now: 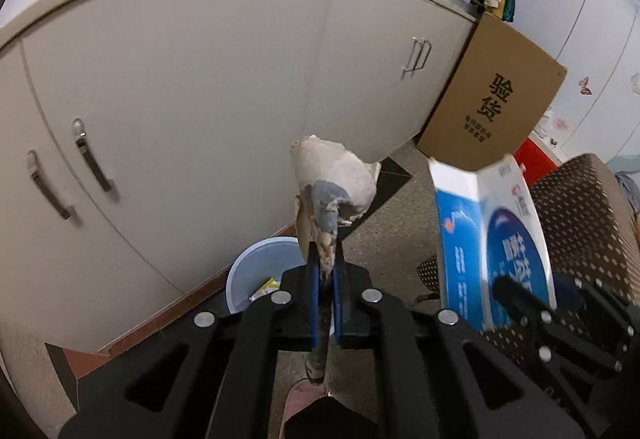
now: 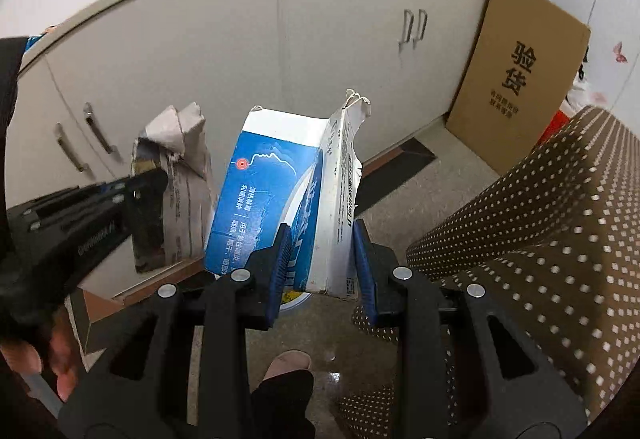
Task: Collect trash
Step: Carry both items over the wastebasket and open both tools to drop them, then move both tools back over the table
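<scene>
The blue and white carton (image 2: 280,199) is the largest piece: light, hollow, easy to crush. The right gripper (image 2: 322,259) pinches its lower end above the pale blue bin (image 1: 260,271). The crumpled paper (image 1: 336,183), soft and very light, is nipped at its twisted tail by the left gripper (image 1: 325,271), nearly pressed together.

both wrist views look steeply down, close over floor; shared: cabinet (image 1: 200,79), cardboard box (image 2: 516,75).
</scene>
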`<state>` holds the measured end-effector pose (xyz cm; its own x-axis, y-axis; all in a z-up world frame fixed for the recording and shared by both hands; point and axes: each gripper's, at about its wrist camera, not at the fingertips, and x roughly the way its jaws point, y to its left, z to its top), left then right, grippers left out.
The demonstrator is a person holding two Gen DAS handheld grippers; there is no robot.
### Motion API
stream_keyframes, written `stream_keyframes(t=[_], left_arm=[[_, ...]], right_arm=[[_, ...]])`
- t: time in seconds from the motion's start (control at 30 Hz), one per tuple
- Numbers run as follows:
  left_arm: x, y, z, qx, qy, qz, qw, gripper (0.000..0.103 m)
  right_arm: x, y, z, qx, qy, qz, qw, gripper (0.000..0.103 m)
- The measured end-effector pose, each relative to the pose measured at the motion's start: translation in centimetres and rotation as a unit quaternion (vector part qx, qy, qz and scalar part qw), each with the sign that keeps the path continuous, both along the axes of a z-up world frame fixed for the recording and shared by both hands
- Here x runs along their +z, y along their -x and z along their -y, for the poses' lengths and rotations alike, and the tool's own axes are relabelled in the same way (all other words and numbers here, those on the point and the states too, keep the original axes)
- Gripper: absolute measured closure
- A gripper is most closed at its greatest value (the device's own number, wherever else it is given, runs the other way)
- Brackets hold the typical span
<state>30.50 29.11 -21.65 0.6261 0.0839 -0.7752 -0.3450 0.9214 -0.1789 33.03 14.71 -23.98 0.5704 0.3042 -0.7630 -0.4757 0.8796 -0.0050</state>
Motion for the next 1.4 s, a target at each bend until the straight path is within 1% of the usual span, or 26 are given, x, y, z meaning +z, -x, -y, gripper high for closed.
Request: stream_keyframes(t=[0.03, 0.07, 0.1, 0.13, 0.17, 0.2, 0.3, 0.43, 0.67, 0.73, 0.83, 0.9, 1.03, 1.1, 1.17, 1.2, 1.23, 1.33, 1.4], left_arm=[[-0.3, -0.6, -0.5, 0.008, 0.002, -0.003, 1.0000, 0.094], [-0.5, -1.0, -0.8, 0.011, 0.006, -0.004, 0.9999, 0.085], [-0.9, -1.6, -1.3, 0.017, 0.006, -0.012, 0.9998, 0.061], [-1.3, -1.8, -1.7, 0.021, 0.001, -0.018, 0.9996, 0.051], [-1.5, -2.0, -1.7, 0.023, -0.007, -0.022, 0.9995, 0.044], [-1.6, -2.1, -2.0, 0.025, -0.015, -0.023, 0.9993, 0.044], [-1.5, -1.6, -1.9, 0.022, -0.010, -0.020, 0.9995, 0.044], [-1.3, -0.8, -1.2, 0.015, -0.029, -0.018, 0.9993, 0.042], [-0.9, 0.2, -1.0, 0.015, -0.024, -0.012, 0.9995, 0.040], [-0.8, 0.9, -1.2, 0.018, -0.027, -0.011, 0.9994, 0.040], [-0.7, 1.4, -1.6, 0.025, -0.033, -0.008, 0.9991, 0.037], [-0.6, 1.7, -2.0, 0.032, -0.032, -0.005, 0.9990, 0.035], [-0.6, 2.3, -3.3, 0.055, -0.031, -0.003, 0.9980, 0.033], [-0.5, 2.5, -4.1, 0.068, -0.034, -0.003, 0.9971, 0.031], [-0.5, 2.6, -4.8, 0.080, -0.038, -0.006, 0.9961, 0.030], [-0.5, 2.6, -5.2, 0.085, -0.039, -0.008, 0.9956, 0.030], [-0.6, 2.6, -5.5, 0.089, -0.040, -0.011, 0.9952, 0.030], [-0.8, 2.7, -6.0, 0.096, -0.037, -0.017, 0.9946, 0.030], [-0.9, 2.7, -5.8, 0.094, -0.035, -0.017, 0.9948, 0.030]], right_arm=[[-0.3, -0.4, 0.0, -0.002, 0.001, -0.003, 1.000, 0.072], [-0.7, -0.7, -0.1, -0.004, 0.003, -0.007, 1.000, 0.072], [-1.0, -0.9, -0.2, -0.005, 0.003, -0.010, 1.000, 0.072], [-1.2, -0.9, -0.3, -0.006, 0.003, -0.013, 1.000, 0.072], [-1.5, -1.1, -0.4, -0.007, 0.004, -0.016, 1.000, 0.072], [-1.8, -1.2, -0.5, -0.007, 0.004, -0.019, 1.000, 0.072], [-2.3, -1.4, -0.8, -0.007, 0.003, -0.027, 1.000, 0.072], [-2.4, -1.3, -1.3, -0.004, 0.002, -0.031, 1.000, 0.072], [-2.3, -1.0, -2.1, 0.001, -0.004, -0.030, 1.000, 0.072], [-2.3, -1.2, -2.2, 0.003, -0.008, -0.030, 1.000, 0.072], [-2.1, -1.0, -3.0, 0.006, -0.015, -0.030, 0.999, 0.072], [-2.0, -1.0, -3.7, 0.009, -0.018, -0.026, 0.999, 0.072], [-2.1, -1.5, -5.1, 0.016, -0.029, -0.025, 0.999, 0.072], [-2.3, -1.9, -5.8, 0.017, -0.037, -0.025, 0.999, 0.070], [-2.6, -2.7, -6.7, 0.017, -0.046, -0.023, 0.999, 0.063], [-2.8, -3.1, -7.0, 0.014, -0.052, -0.026, 0.998, 0.058], [-3.2, -3.5, -7.4, 0.014, -0.053, -0.028, 0.998, 0.047], [-3.6, -3.5, -8.2, 0.024, -0.038, -0.022, 0.999, 0.046], [-3.4, -3.3, -7.8, 0.024, -0.043, -0.027, 0.998, 0.046]])
